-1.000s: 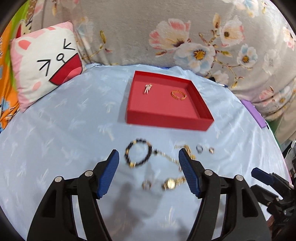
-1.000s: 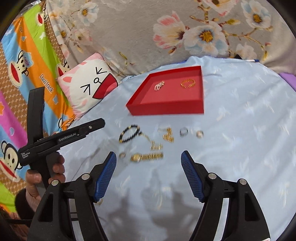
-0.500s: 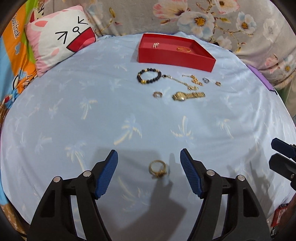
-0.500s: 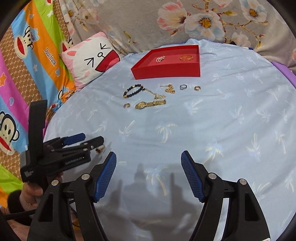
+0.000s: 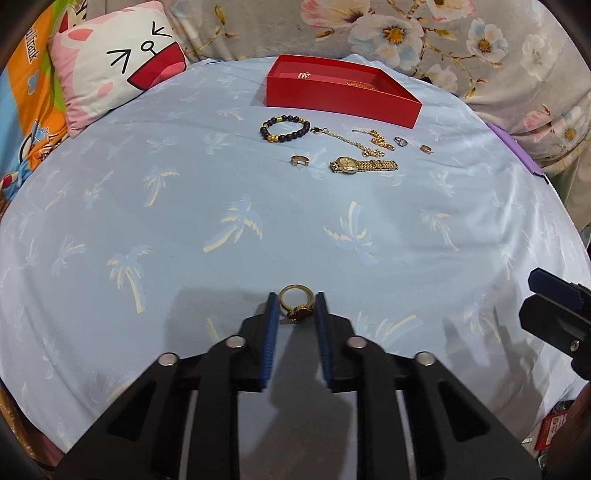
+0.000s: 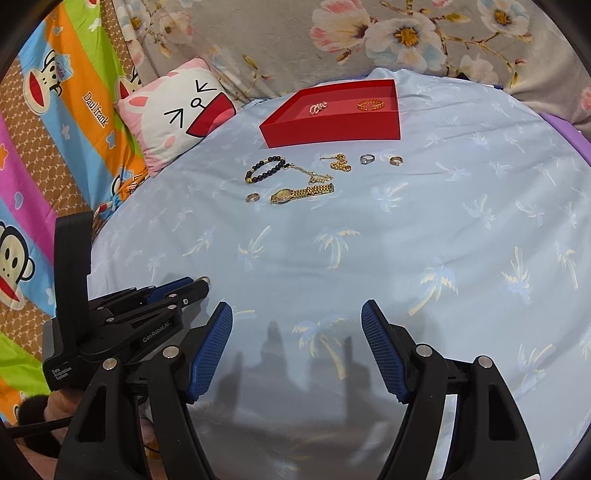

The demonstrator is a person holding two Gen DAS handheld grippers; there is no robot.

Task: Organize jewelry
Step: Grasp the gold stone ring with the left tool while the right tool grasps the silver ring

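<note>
My left gripper (image 5: 295, 301) is shut on a gold ring with a dark stone (image 5: 296, 304) at the near edge of the blue cloth. In the right wrist view the left gripper (image 6: 195, 284) shows at the left with the ring's edge at its tip. My right gripper (image 6: 296, 317) is open and empty above the cloth. A red tray (image 5: 341, 96) at the far side holds a gold bracelet (image 6: 370, 105) and a small sparkly piece (image 6: 317, 108). In front of it lie a black bead bracelet (image 5: 283, 129), a gold watch (image 5: 364, 165), gold chains (image 5: 376, 140) and three rings.
A pink and white cartoon pillow (image 5: 114, 62) lies at the far left. A floral grey cover (image 5: 406, 33) rises behind the tray. A striped monkey-print sheet (image 6: 44, 129) is at the left. A purple object (image 5: 517, 151) sits at the cloth's right edge.
My left gripper pulled back from the jewelry cluster to the near edge and closed its fingers on the gold ring. My right gripper stayed open and drew back a little.
</note>
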